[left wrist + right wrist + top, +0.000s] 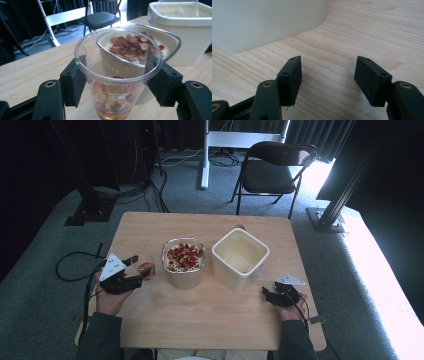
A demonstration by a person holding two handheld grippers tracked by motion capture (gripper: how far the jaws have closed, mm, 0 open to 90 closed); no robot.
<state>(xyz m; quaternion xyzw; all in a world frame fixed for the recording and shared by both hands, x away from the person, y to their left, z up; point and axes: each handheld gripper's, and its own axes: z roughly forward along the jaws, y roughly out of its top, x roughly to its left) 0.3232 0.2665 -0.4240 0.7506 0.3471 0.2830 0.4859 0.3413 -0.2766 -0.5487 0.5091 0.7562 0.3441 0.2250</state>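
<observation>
My left gripper (140, 271) (117, 82) is shut on a clear plastic cup (146, 268) (117, 75) holding some red and white dried fruit pieces. The cup hangs just left of a square container (183, 262) (172, 42) full of the same pieces. To its right stands an empty cream square tub (240, 259) (180, 22). My right gripper (266, 293) (328, 75) rests on the table by the tub's near right corner (262, 22), open, with bare wood between its jaws.
The wooden table (210, 315) has free room along its front edge. Behind it stand a black folding chair (272, 170) and a white stand (205, 155). Cables (70, 265) lie on the grey carpet at left.
</observation>
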